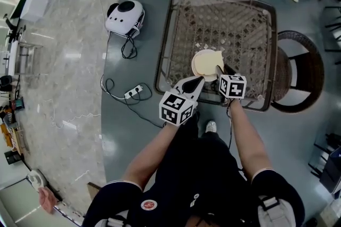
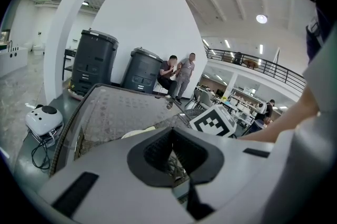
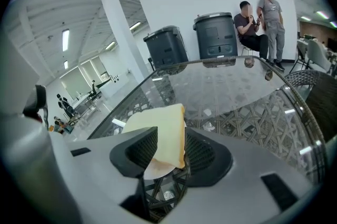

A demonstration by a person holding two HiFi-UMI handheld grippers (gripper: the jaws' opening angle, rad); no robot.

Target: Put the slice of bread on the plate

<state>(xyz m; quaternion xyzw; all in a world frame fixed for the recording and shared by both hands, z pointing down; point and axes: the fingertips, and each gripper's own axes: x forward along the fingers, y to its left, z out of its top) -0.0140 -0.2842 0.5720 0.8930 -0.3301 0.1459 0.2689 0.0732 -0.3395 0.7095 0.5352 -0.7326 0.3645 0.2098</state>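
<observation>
A pale slice of bread [image 1: 209,59] lies over a small white plate [image 1: 197,73] on the glass-topped wicker table [image 1: 166,42], near its front edge. In the right gripper view the bread [image 3: 164,131] stands between the jaws and leans on the left pad, with a gap to the right pad. The plate [image 3: 157,169] shows under it. My right gripper [image 3: 168,152] is open around the slice and reaches in from the right [image 1: 220,69]. My left gripper [image 1: 200,80] points at the plate's near rim. Its jaws [image 2: 174,157] look shut on nothing, with the plate [image 2: 138,133] just beyond.
A round wicker chair [image 1: 301,71] stands right of the table. On the floor to the left lie a white device [image 1: 125,17] and a power strip [image 1: 133,92] with cables. Dark bins [image 3: 216,36] and two people [image 3: 258,23] are beyond the table's far end.
</observation>
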